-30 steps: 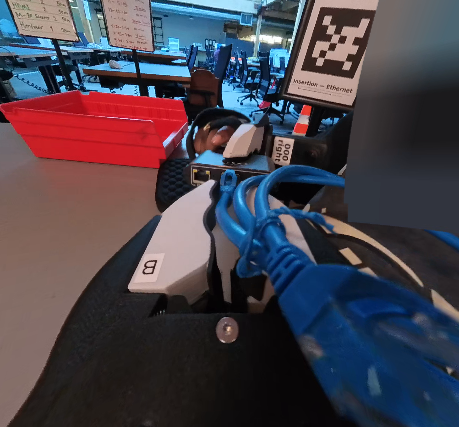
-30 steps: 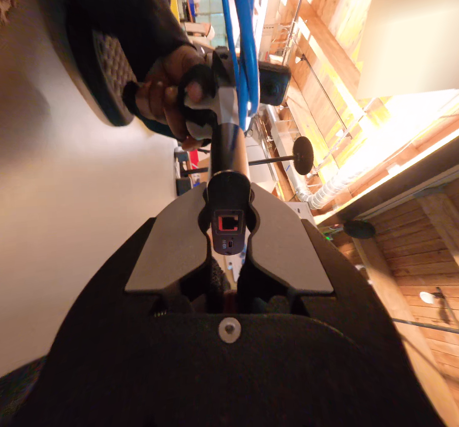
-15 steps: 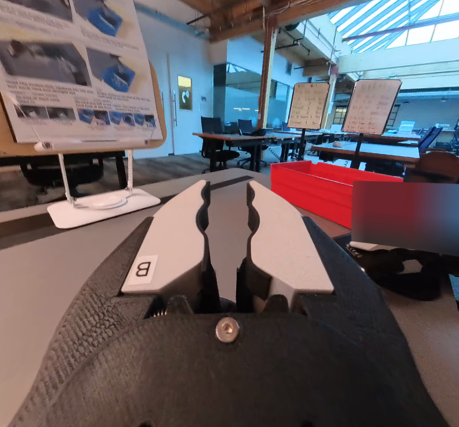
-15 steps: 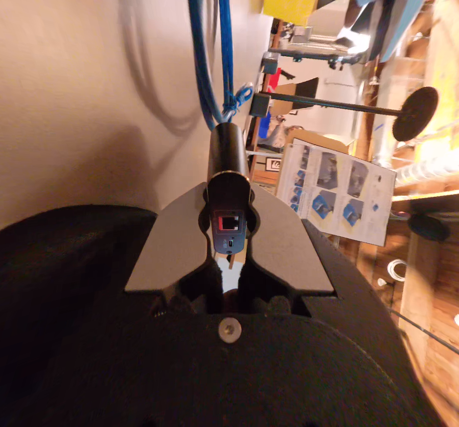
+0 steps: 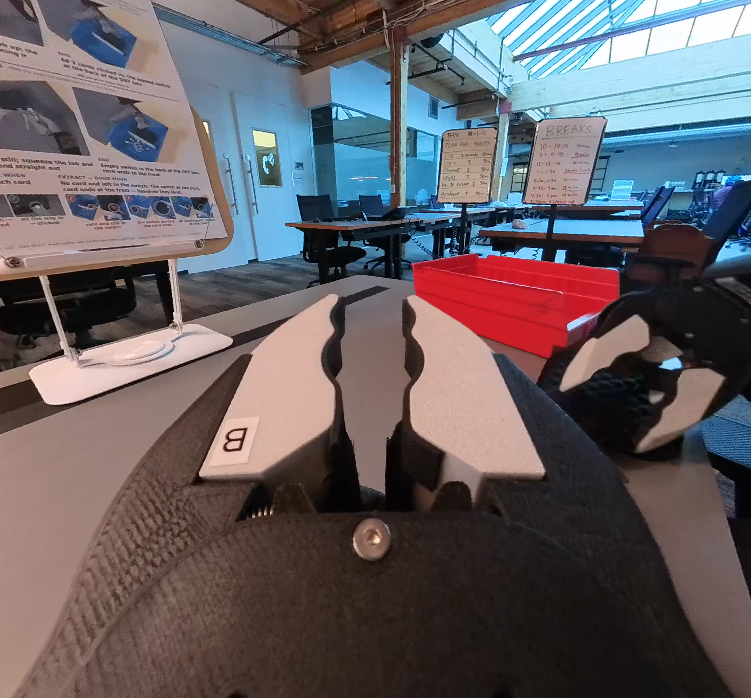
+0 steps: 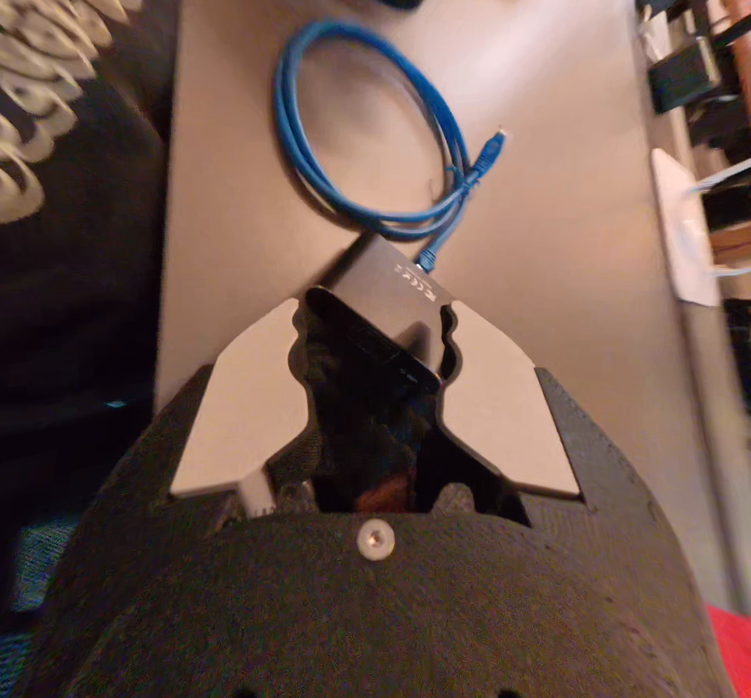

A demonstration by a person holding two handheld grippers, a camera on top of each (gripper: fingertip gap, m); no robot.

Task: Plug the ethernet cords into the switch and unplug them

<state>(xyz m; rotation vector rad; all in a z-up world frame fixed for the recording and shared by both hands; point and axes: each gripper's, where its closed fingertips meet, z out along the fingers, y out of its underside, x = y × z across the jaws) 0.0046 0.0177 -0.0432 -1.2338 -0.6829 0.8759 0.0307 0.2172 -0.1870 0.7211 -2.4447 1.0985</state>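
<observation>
Since the earlier frames your right tool has swung over the bench and spread its jaws wide; half a second ago they were clamped on the end of the switch, and now that dark box sits loosely between the parted fingers, tilted, its far end close to or touching the bench; the view is blurred, so you cannot confirm contact on either finger. Judge this as a release: the switch is being set down with one cord attached. Your left tool, which a second ago was closed on the blue plug at the port, now points across bare bench toward the red bin and the instruction stand; its jaws stand slightly apart with nothing between them. Next in size, the blue ethernet cord lies coiled on the bench beyond the switch; one plug is seated in the switch's far face; the free plug lies loose beside the coil. Insertion therefore appears done for this end; unplugging is not yet done.
</observation>
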